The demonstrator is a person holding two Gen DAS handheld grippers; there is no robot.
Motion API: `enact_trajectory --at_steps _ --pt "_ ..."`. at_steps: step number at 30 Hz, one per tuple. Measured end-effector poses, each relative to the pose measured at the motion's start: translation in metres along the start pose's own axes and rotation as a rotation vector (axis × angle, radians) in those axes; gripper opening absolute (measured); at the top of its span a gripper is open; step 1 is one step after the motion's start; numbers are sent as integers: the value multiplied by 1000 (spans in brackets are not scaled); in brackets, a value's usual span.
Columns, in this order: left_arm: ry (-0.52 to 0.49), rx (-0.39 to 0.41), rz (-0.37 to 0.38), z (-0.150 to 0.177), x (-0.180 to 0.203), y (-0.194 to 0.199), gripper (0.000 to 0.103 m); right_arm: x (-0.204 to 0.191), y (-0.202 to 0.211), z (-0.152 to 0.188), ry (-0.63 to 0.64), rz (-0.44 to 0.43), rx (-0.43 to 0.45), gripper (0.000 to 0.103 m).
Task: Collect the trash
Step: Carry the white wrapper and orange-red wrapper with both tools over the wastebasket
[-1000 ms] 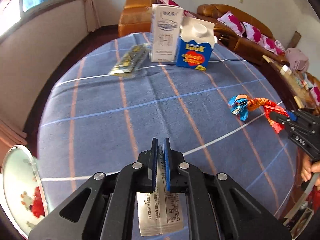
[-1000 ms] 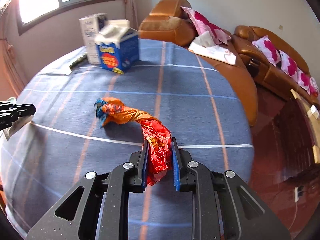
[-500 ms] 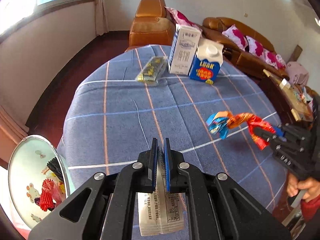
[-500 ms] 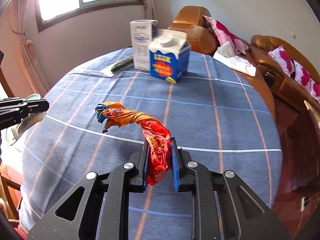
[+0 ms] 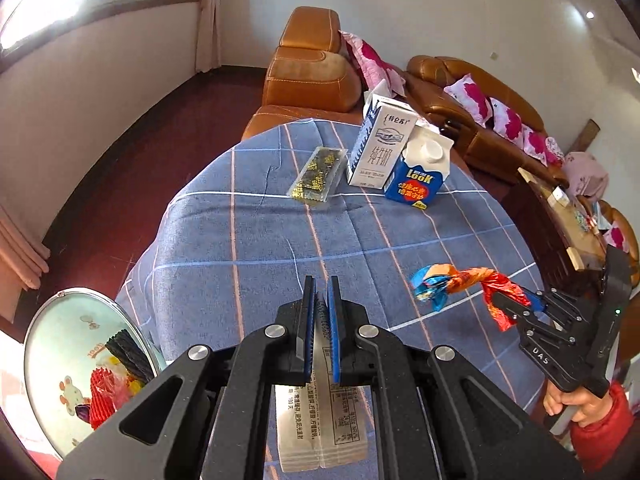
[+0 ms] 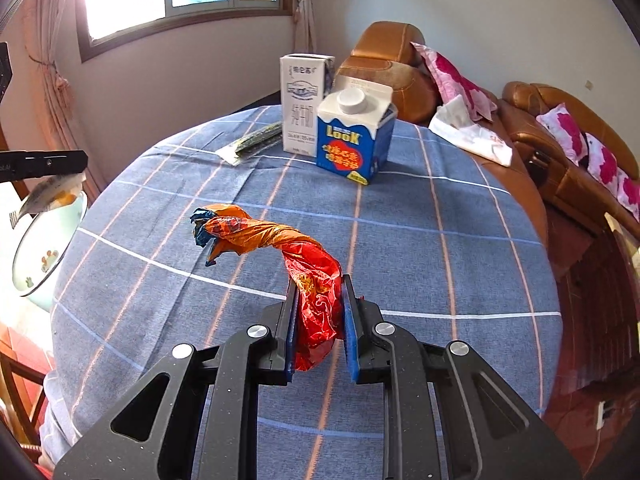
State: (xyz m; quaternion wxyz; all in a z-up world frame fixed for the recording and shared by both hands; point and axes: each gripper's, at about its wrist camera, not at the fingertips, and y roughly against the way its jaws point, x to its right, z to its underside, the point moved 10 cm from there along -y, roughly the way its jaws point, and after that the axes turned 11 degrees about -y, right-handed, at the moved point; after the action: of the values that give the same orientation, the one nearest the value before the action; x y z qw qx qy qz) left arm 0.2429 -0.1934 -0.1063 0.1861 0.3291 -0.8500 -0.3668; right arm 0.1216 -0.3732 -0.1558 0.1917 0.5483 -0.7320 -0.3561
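Note:
My left gripper is shut on a flat white printed wrapper that hangs below the jaws, raised above the table's near left part. My right gripper is shut on a twisted red and orange foil wrapper with a blue end, held above the blue checked tablecloth. The foil wrapper also shows in the left wrist view, and the left gripper with its white wrapper at the left edge of the right wrist view. A pale enamel basin holding red and black trash sits beside the table at the left.
At the far side of the table stand a white milk carton and a blue LOOK carton, with a flat dark snack packet beside them. Brown leather sofas with pink cushions stand behind. A dark wooden cabinet is at the right.
Both grippers have risen and pulled back from the table, each keeping its wrapper. The foil wrapper has lifted off the cloth. The basin has come more into view at the left.

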Motion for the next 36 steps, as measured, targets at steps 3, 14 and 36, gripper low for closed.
enact_trajectory --at_steps 3,14,36 --pt "-28 5 -18 -3 6 -3 6 8 -2 1 -19 9 -3 20" --pt "-116 -8 -158 32 -4 12 6 -10 8 -1 6 -9 30 20" --pt "218 4 -388 129 -190 109 6 -238 2 5 197 -261 -2 20"
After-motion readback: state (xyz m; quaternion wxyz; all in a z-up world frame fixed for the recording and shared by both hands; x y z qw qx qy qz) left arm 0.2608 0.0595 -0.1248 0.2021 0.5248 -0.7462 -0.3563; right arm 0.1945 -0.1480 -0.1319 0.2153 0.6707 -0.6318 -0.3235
